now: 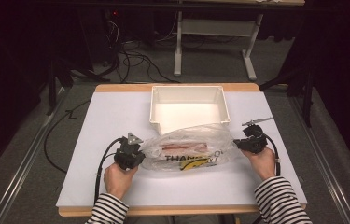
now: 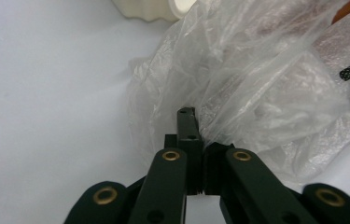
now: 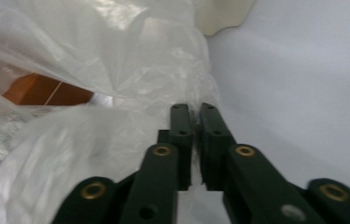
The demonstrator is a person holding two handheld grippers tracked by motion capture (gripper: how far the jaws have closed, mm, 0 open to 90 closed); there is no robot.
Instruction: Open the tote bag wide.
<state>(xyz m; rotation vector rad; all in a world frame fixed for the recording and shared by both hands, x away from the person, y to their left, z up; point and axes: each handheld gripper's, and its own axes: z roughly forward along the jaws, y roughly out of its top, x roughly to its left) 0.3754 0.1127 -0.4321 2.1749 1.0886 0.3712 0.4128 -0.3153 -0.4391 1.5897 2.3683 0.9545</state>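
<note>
From the high view, the crinkly clear plastic bag (image 1: 189, 150) with black lettering and something reddish-brown inside lies on the white table (image 1: 116, 182), just in front of the white rectangular plastic bin (image 1: 189, 106). Its long axis runs left to right, one end at each tool. I'd say the step is handling the bag by both ends, so keep both grips even and avoid yanking the thin film.

Left gripper view: the left tool (image 2: 196, 135) is nearly closed, and the bag's edge seems pinched between the pads.

Right gripper view: the right tool (image 3: 195, 122) has a slim gap between its pads, sitting right at the bag's other end. Can't tell if any film is caught there, so I'd check before lifting.
</note>
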